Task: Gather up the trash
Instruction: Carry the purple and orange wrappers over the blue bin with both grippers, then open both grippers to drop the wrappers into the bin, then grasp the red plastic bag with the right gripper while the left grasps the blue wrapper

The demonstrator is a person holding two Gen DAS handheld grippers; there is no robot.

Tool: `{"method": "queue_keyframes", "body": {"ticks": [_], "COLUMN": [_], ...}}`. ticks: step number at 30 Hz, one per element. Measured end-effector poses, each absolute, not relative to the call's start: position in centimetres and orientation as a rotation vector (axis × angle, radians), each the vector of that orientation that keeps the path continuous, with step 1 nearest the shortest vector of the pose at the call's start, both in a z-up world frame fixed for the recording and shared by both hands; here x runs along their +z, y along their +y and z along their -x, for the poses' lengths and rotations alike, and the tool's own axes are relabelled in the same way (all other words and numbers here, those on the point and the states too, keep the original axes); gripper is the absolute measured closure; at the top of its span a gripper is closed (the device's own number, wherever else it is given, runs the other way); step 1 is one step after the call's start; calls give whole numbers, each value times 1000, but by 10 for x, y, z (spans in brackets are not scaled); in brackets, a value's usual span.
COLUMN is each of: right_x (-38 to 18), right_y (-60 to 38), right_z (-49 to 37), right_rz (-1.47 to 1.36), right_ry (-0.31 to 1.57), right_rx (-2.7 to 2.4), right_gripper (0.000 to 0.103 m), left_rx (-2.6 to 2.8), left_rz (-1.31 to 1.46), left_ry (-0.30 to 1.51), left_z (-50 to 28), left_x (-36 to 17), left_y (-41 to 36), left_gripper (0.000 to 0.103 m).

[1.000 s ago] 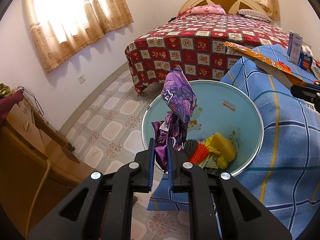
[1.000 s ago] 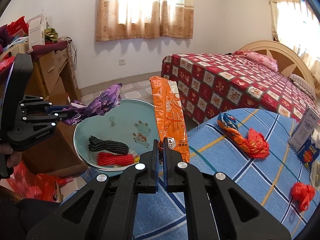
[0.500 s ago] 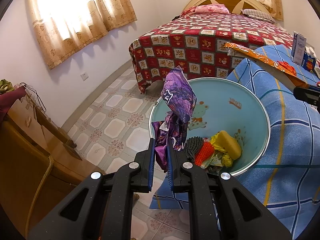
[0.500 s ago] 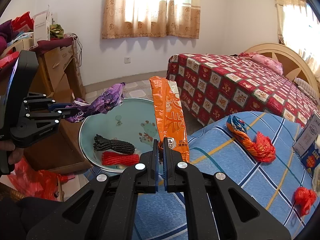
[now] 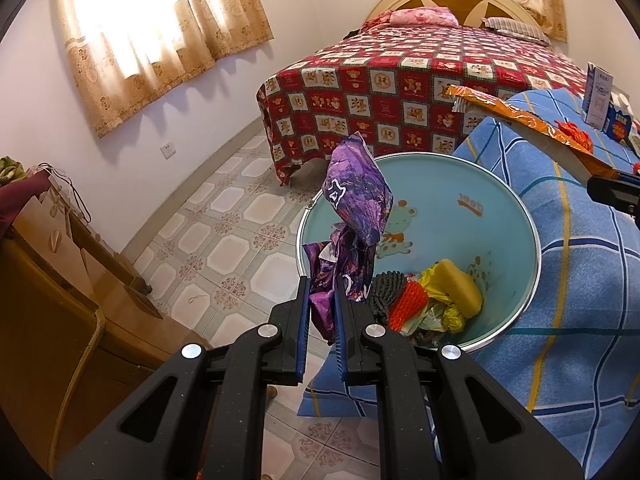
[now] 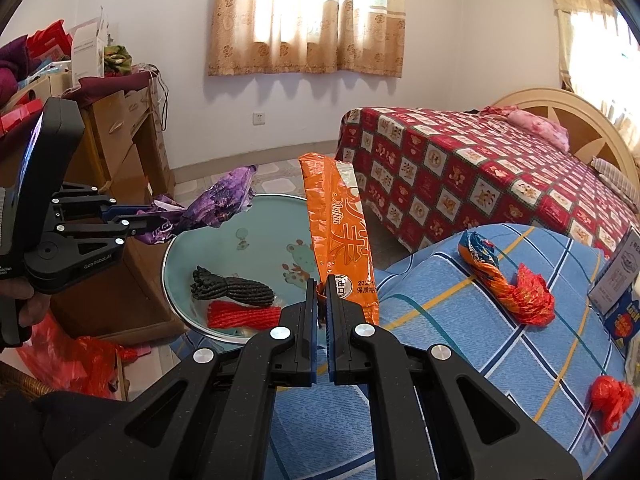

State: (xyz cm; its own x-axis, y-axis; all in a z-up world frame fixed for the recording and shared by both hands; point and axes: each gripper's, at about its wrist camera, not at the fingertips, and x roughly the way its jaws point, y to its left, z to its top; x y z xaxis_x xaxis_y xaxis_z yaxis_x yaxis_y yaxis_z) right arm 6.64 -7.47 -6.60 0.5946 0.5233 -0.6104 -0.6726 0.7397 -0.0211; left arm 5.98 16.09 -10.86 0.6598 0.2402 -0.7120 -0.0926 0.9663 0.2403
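Observation:
My left gripper [image 5: 322, 300] is shut on a crumpled purple wrapper [image 5: 356, 208] and holds it over the near rim of a light blue basin [image 5: 472, 208]. The basin holds black and red netting and yellow trash [image 5: 456, 288]. My right gripper [image 6: 322, 292] is shut on a long orange snack bag [image 6: 340, 232], upright over the basin's [image 6: 224, 232] right edge. The left gripper [image 6: 136, 220] with the purple wrapper [image 6: 216, 202] also shows in the right wrist view.
The basin sits at the edge of a blue plaid cloth [image 6: 460, 344] that carries a twisted orange wrapper [image 6: 496, 276], red bags [image 6: 612, 396] and small boxes [image 6: 620, 292]. A red-quilted bed [image 5: 420, 80] stands behind. A wooden cabinet [image 5: 48, 280] is at left.
Both grippers have moved slightly closer to the basin with their wrappers still held; the basin looms a little larger in both views.

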Motion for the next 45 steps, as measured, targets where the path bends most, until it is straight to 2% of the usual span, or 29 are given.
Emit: {"method": "queue_keyframes", "body": {"ticks": [17, 21, 22, 23, 24, 25, 26, 28, 30, 34, 36, 38, 41, 45], "right_x": [-65, -66, -67, -68, -69, -71, -72, -74, -75, -72, -69, -69, -66, -65], "right_y": [-69, -67, -66, -65, -65, -65, -66, -69, -73, -94, -114, -139, -167, -223], "right_z": [-64, -64, -64, -65, -65, -65, -65, -65, -64, -63, -60, -58, -60, -69], "right_rz": [280, 285, 285, 288, 289, 288, 281, 272, 266, 209, 172, 159, 146, 116], "right_ry": [621, 625, 628, 634, 632, 632, 634, 642, 642, 658, 655, 657, 663, 661], "right_rx": [720, 726, 731, 738, 739, 739, 739, 734, 726, 698, 665, 599, 509, 312], "right_gripper": [99, 98, 96, 92, 75, 56, 51, 47, 46, 42, 36, 36, 36, 36], "left_rx": [186, 185, 184, 183, 184, 184, 186, 179, 173, 159, 146, 129, 107, 74], "left_rz": [-186, -186, -184, -181, -179, -179, -180, -180, -172, -176, -177, -186, -205, -218], "left_ry": [831, 830, 831, 833, 831, 830, 825, 829, 836, 848, 853, 851, 845, 831], "left_z": [-60, -60, -59, -59, -59, -59, -59, -58, -59, -61, -63, -64, -67, -80], "left_x": [-109, -109, -109, -109, -109, -110, -110, -111, -114, -120, -121, -122, -124, -124], "left_y": [160, 161, 161, 160, 158, 156, 154, 150, 146, 140, 138, 128, 112, 90], "left_gripper": [92, 89, 89, 82, 68, 60, 50, 50, 45, 44, 43, 41, 32, 30]}}
